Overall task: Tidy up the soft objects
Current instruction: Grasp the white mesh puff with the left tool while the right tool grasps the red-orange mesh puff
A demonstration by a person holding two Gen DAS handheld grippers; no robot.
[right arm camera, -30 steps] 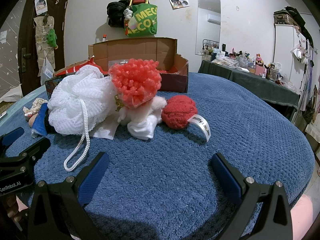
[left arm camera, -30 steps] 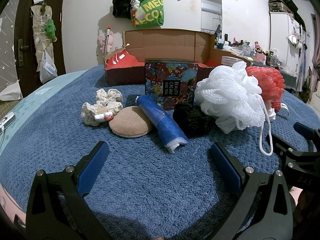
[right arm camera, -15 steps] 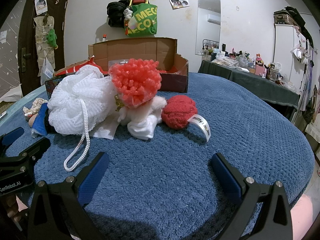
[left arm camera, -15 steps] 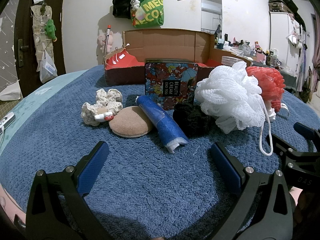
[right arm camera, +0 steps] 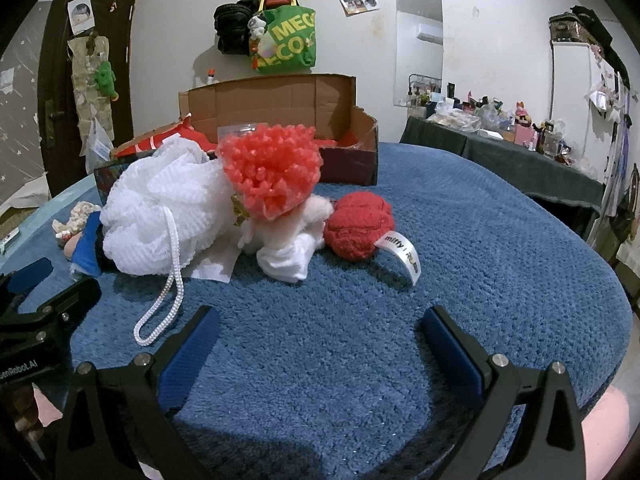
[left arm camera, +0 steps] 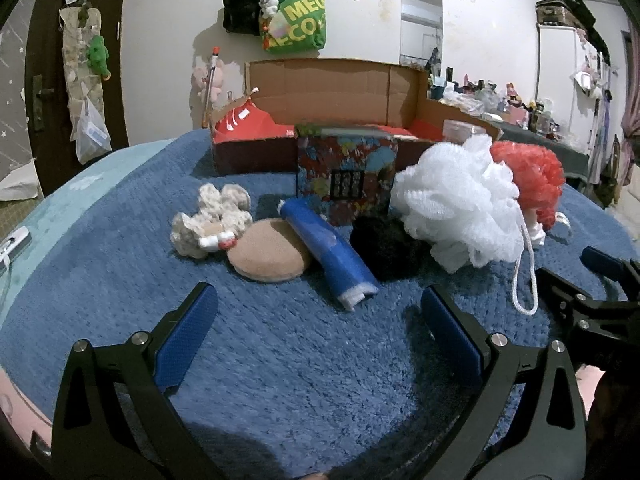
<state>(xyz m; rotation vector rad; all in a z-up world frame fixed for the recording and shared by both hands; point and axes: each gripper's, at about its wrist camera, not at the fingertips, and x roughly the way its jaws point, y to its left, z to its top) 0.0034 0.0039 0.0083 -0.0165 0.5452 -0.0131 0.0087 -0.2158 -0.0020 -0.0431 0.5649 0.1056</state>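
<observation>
both tools, left tool (left arm camera: 318,304) and right tool (right arm camera: 318,326), are gaping empty before a fluffy white mesh bath pouf (left arm camera: 456,204) resting against a coral one (right arm camera: 270,168).

A white mesh bath puff (left arm camera: 460,208) lies in the middle of the row, its looped cord trailing toward the camera. Touching its right side sits a coral-red puff (right arm camera: 270,170) atop a white cloth bundle (right arm camera: 288,240), with a red knitted ball (right arm camera: 358,224) beyond. Left of the white puff lie a black fuzzy ball (left arm camera: 384,246), a rolled blue cloth (left arm camera: 330,250), a tan round pad (left arm camera: 268,256) and a cream crocheted piece (left arm camera: 210,218).
</observation>
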